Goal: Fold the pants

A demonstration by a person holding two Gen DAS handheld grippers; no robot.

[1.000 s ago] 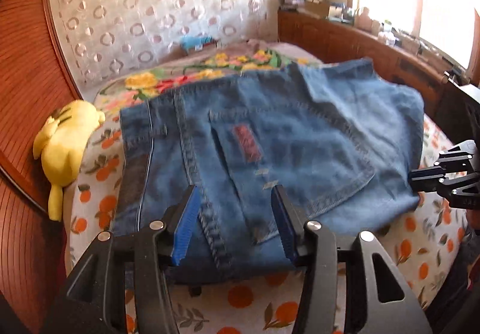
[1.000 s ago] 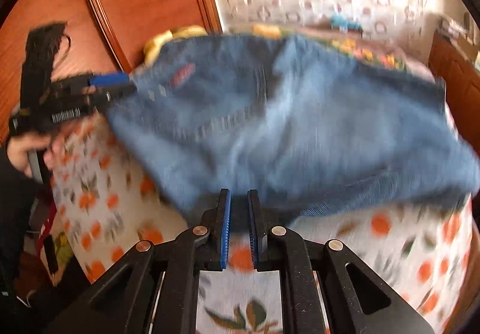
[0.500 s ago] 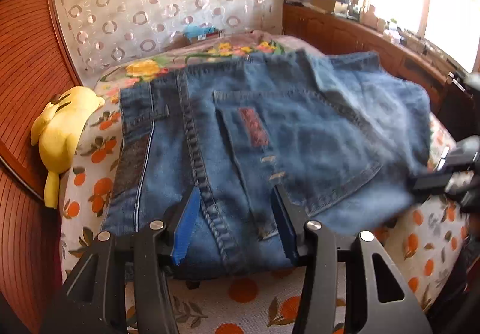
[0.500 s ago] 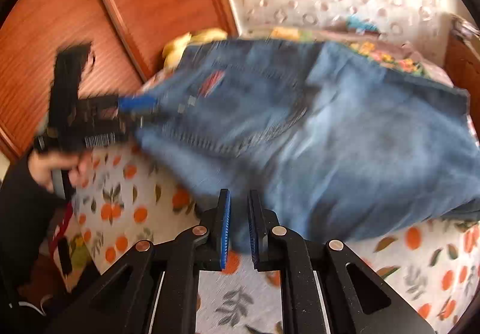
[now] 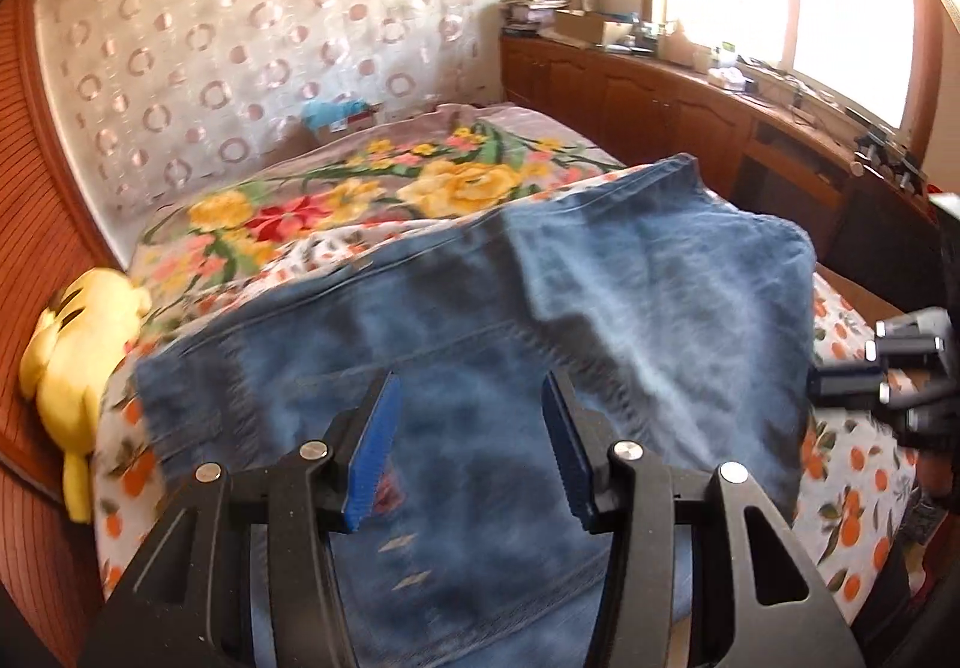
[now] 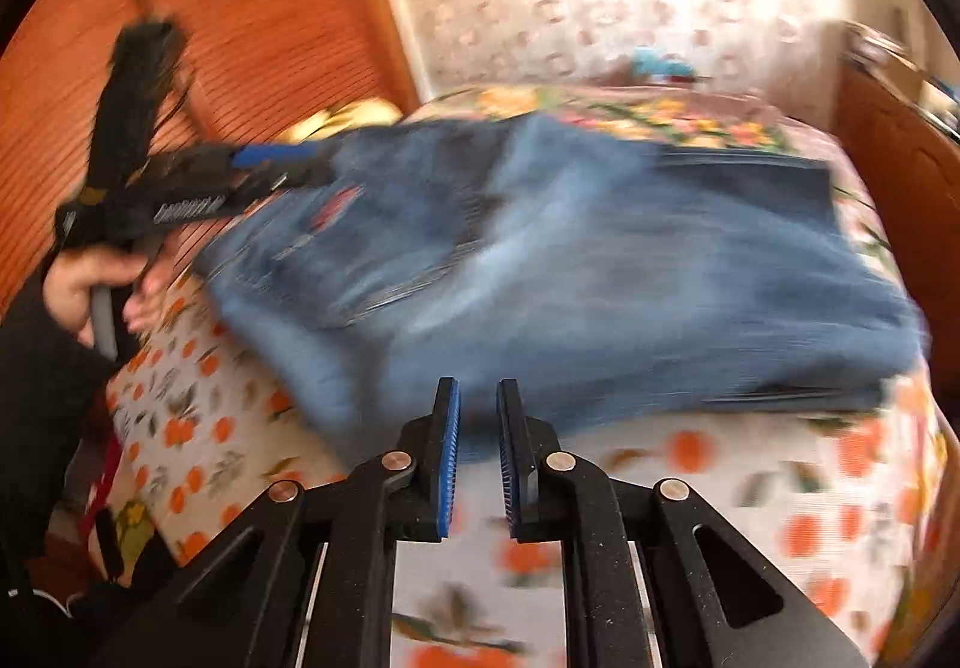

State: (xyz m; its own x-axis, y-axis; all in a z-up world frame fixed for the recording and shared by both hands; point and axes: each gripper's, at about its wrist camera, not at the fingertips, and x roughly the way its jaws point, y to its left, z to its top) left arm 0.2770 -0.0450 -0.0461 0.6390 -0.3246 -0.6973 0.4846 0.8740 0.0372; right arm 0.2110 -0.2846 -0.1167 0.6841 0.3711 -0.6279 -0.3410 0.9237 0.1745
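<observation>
The folded pants (image 5: 480, 368) are seen lying on the bed (image 5: 858, 458), over its orange-print sheet, though both views are blurred. The left gripper (image 5: 474, 452) is held partly open above the denim, with its blue pads apart and nothing clamped between them. The right gripper (image 6: 478, 452) is seen at the near edge of the pants, its jaws opening; whether cloth remains between them cannot be told. A yellow plush toy (image 5: 84, 362) is seen beside the bed.
</observation>
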